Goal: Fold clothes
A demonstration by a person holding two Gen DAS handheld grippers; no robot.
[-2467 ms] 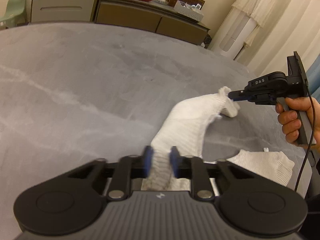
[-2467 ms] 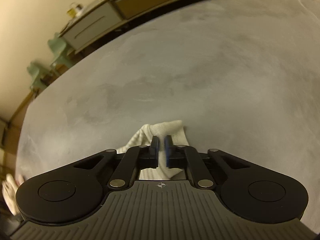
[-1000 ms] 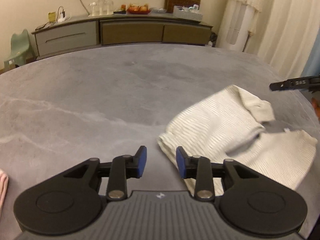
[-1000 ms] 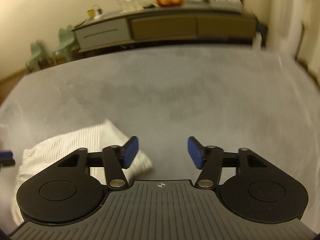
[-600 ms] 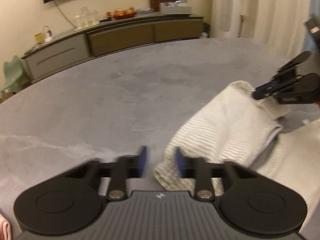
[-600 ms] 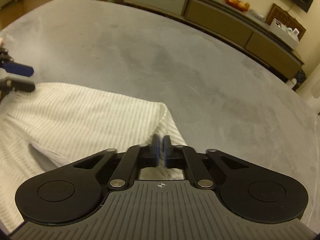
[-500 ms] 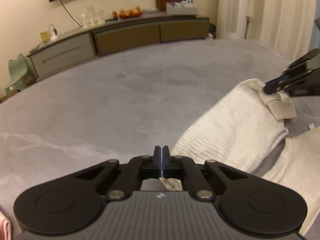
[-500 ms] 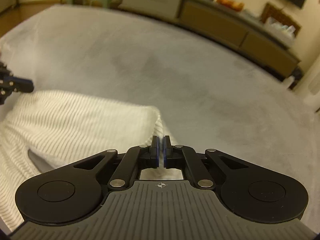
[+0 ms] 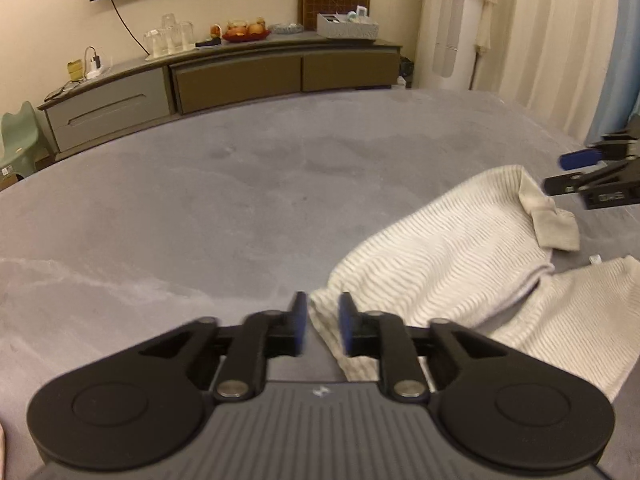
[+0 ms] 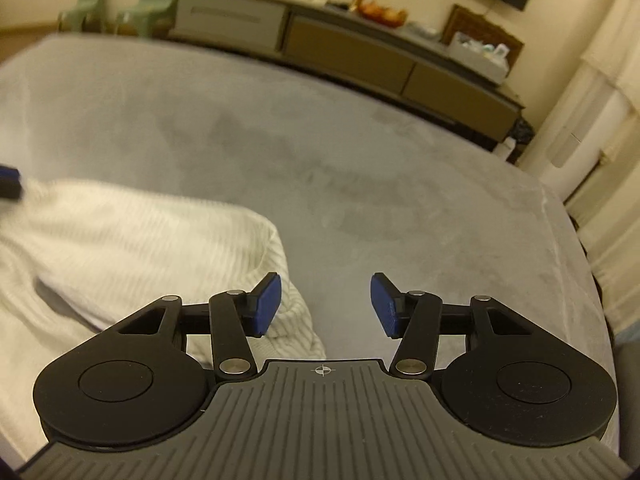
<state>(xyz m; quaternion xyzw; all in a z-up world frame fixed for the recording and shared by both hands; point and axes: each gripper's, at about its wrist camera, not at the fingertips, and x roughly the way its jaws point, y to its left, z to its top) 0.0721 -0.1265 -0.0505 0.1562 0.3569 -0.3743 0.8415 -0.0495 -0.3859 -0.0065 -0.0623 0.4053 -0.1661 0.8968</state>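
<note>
Left wrist view: the left gripper (image 9: pixel 323 330) has its blue-padded fingers a little apart, with a narrow gap between them. The near corner of the white ribbed garment (image 9: pixel 448 252) lies in and just beyond that gap; motion blur hides whether the pads touch the cloth, and nothing is clamped. From the gripper the garment runs forward and to the right across the grey bench (image 9: pixel 200 208), its upper layer doubled over a lower layer that spreads to the right of the gripper. A cuff-like end (image 9: pixel 554 226) lies turned back at the far right tip. Just beyond that tip, at the right edge of the view, the right gripper (image 9: pixel 580 168) hangs close above the cloth with its fingers parted. A low sideboard (image 9: pixel 240 76) stands against the wall far ahead.

Right wrist view: the right gripper (image 10: pixel 324 306) is spread wide, its blue pads well apart and holding nothing. Bare bench (image 10: pixel 360 184) shows between the fingers. The garment (image 10: pixel 140 232) lies to the left of the gripper and under its left finger, a rounded folded edge nearest the pad; contact cannot be told. At the far left edge a blue tip of the left gripper (image 10: pixel 9 182) sits at the garment's far end.
</note>
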